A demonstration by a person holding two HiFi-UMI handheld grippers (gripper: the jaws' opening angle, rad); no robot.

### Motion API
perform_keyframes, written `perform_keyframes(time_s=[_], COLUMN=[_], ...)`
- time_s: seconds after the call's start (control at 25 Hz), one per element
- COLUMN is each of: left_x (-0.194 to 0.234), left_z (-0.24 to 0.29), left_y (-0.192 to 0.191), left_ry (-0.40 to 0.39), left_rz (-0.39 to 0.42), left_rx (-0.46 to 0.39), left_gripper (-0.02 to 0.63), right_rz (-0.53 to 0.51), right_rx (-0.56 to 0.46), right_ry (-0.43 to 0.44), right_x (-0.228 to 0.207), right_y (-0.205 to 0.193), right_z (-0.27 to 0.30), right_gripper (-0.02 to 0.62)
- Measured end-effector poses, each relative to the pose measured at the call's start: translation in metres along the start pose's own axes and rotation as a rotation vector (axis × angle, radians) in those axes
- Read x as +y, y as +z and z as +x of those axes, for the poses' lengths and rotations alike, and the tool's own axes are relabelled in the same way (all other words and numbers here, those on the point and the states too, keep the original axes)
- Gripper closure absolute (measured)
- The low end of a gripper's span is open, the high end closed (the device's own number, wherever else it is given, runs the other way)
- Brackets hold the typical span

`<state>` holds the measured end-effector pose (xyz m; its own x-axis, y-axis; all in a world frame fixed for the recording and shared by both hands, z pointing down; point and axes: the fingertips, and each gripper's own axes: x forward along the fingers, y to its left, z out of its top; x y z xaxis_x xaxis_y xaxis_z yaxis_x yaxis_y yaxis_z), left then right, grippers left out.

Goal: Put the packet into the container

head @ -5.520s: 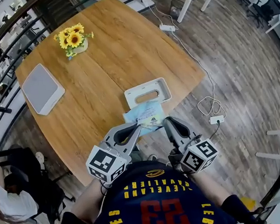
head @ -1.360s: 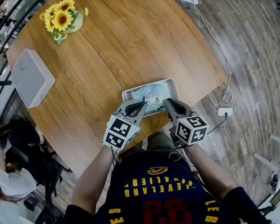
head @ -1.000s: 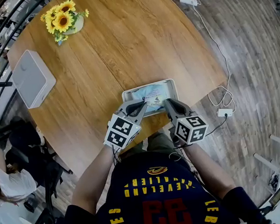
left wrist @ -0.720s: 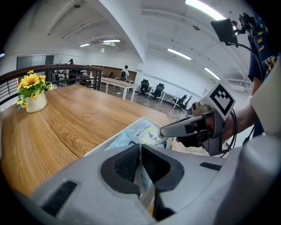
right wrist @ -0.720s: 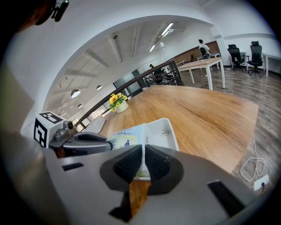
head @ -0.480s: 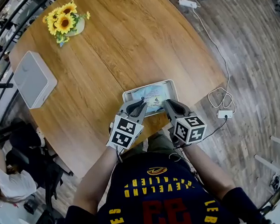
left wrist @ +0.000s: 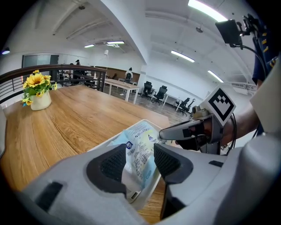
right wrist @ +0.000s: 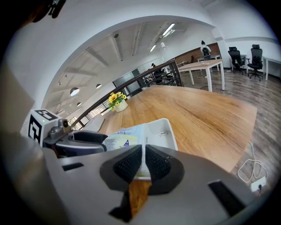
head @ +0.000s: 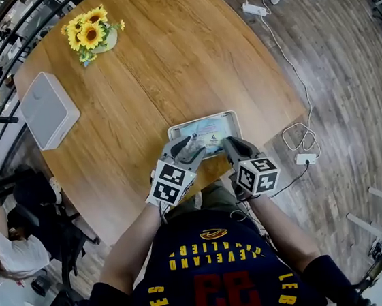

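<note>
Packet [head: 199, 134] lying in the white container [head: 231, 124], centre of the head view, at the near edge of the wooden table [head: 167, 62].

The container holds only the packet, which fills its left and middle part. Left gripper [left wrist: 138, 161]: its jaws have just been opening and now stand apart, released, with the packet's near edge loose between them. Right gripper [right wrist: 143, 163]: clenched on the packet's thin right edge. Packet print: pale blue with a round blue logo and a dark triangle, the text too small to read. The person's shirt [head: 219, 276], bottom of the frame, reads "CLEVELAND" and "23".
</note>
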<state>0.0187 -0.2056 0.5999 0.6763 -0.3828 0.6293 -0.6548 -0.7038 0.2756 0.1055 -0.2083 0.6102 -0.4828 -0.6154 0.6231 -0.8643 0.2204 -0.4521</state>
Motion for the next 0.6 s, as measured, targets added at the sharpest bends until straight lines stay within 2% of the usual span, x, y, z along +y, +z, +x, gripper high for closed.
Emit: perform_keyframes(time_s=[0.16,0.32,0.6], left_x=[0.005,0.011,0.013], left_z=[-0.008,-0.02,-0.045], left_y=[0.004,0.006,0.019], left_ry=[0.017,0.033,0.042], left_rz=[-0.015,-0.052,-0.12], left_rx=[-0.031,-0.058,-0.138], left_gripper=[0.411,0.411,0.411], right_rz=[-0.017,-0.016,-0.022], right_rx=[-0.017,-0.043,-0.095], right_ry=[-0.001,-0.006,-0.024], right_x=[0.002,0.005,0.01], right_y=[0.003,0.009,0.026], right_z=[-0.001,-0.004,-0.017], right_gripper=[0.565,0.525,0.522])
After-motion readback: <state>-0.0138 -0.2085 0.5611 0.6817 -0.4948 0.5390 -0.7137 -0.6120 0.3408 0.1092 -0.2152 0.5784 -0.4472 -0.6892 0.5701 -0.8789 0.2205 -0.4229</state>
